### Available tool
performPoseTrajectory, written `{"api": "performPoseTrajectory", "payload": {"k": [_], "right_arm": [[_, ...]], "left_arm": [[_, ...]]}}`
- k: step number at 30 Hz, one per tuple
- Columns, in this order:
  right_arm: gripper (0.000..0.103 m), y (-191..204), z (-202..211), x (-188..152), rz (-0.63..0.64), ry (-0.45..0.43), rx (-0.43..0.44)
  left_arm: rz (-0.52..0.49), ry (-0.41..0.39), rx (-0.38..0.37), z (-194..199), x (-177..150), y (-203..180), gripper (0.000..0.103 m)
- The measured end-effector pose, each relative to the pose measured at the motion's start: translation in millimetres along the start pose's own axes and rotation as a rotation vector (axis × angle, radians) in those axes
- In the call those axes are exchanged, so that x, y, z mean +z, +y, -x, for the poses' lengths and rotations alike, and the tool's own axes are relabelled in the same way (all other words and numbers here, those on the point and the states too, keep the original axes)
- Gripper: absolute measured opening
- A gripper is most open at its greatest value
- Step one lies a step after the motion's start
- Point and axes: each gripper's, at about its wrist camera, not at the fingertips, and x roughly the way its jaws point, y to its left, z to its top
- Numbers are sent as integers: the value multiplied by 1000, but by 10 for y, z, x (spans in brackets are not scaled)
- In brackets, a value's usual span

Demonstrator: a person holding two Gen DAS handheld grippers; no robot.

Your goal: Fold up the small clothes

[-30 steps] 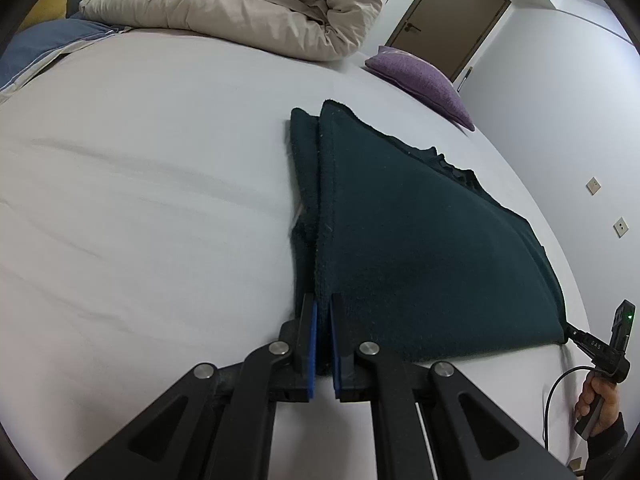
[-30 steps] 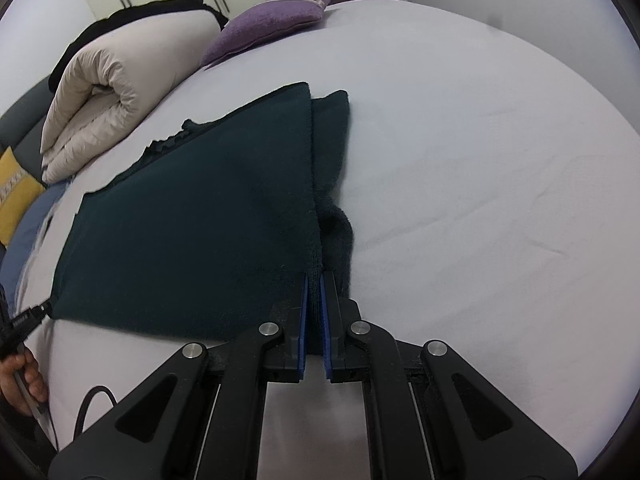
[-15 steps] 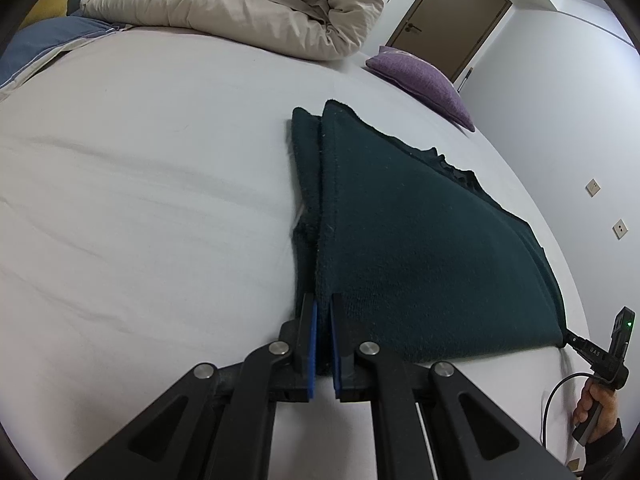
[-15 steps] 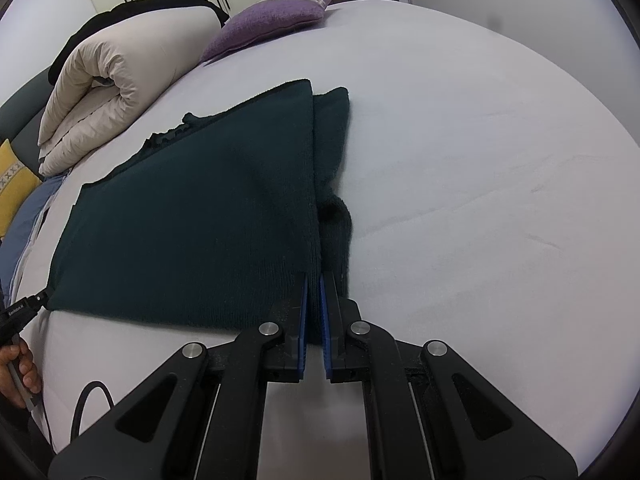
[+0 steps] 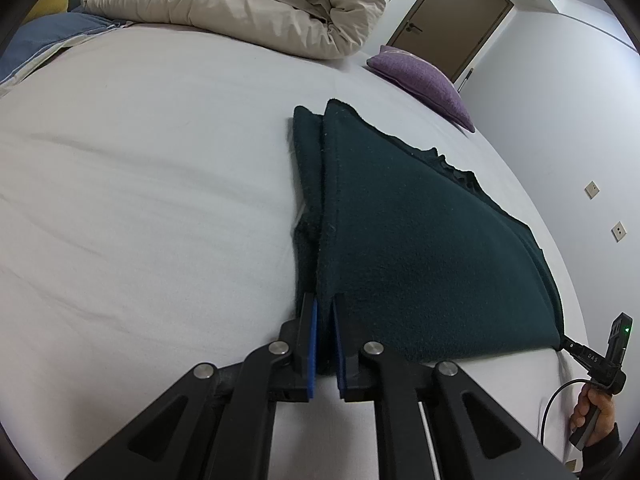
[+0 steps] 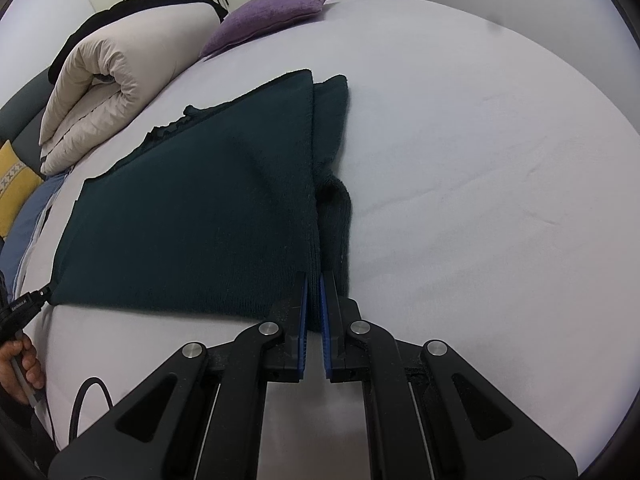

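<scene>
Faint white lettering on right hand-held gripper [image 5: 591,358] finger — too small to read.

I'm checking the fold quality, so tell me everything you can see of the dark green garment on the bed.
The dark green garment looks like thick, fuzzy knit or fleece. It lies spread on the white bed sheet, its top layer folded over, a narrower strip showing along each side edge. The far edge is uneven and ruffled. The left gripper and right gripper are each shut on a near corner.
</scene>
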Motion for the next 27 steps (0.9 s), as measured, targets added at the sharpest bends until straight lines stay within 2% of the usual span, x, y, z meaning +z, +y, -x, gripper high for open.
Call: {"api": "performPoseTrajectory", "payload": {"k": [2, 5, 8, 9, 10, 11, 13, 14, 15, 17, 19, 21, 23, 24, 26, 27], "right_arm": [[6, -37, 47, 31, -41, -9, 15], [9, -40, 304, 67, -87, -84, -5], [11, 71, 556, 175, -80, -159, 10], [16, 156, 594, 263, -75, -172, 37], [24, 241, 598, 342, -71, -179, 66], [30, 393, 558, 472, -65, -189, 126], [71, 671, 384, 658, -59, -182, 233], [73, 808, 248, 743, -59, -165, 296], [73, 973, 19, 847, -62, -127, 368], [73, 1206, -396, 984, -109, -51, 421], [71, 1460, -812, 1087, -167, 2, 544], [71, 1673, -1083, 1160, -184, 35, 585], [71, 1794, -1402, 1231, -199, 89, 618], [71, 1786, -1560, 1223, -218, 111, 597], [58, 1625, -1770, 1280, -271, 95, 594], [44, 1530, -1804, 1305, -286, 81, 594]], "left_arm": [[18, -17, 1, 87, -1, 19, 18], [31, -56, 10, 260, 12, 24, 19], [-6, -105, 21, 383, 140, -138, 19], [-33, -121, 15, 386, 237, -264, 22], [-56, -133, 9, 371, 329, -379, 25], [-83, -146, 3, 344, 431, -514, 32], [-153, -170, 0, 212, 641, -839, 44], [-184, -176, 0, 117, 731, -978, 44], [-209, -174, 2, -23, 849, -1117, 44], [-239, -160, -8, -262, 1012, -1302, 44], [-288, -138, 21, -548, 1157, -1447, 44], [-324, -121, 71, -834, 1245, -1481, 44], [-301, -77, 115, -1109, 1282, -1365, 44], [-281, -52, 129, -1234, 1283, -1258, 44], [-256, -36, 155, -1386, 1229, -1042, 39], [-229, -44, 137, -1369, 1217, -945, 39]]}}
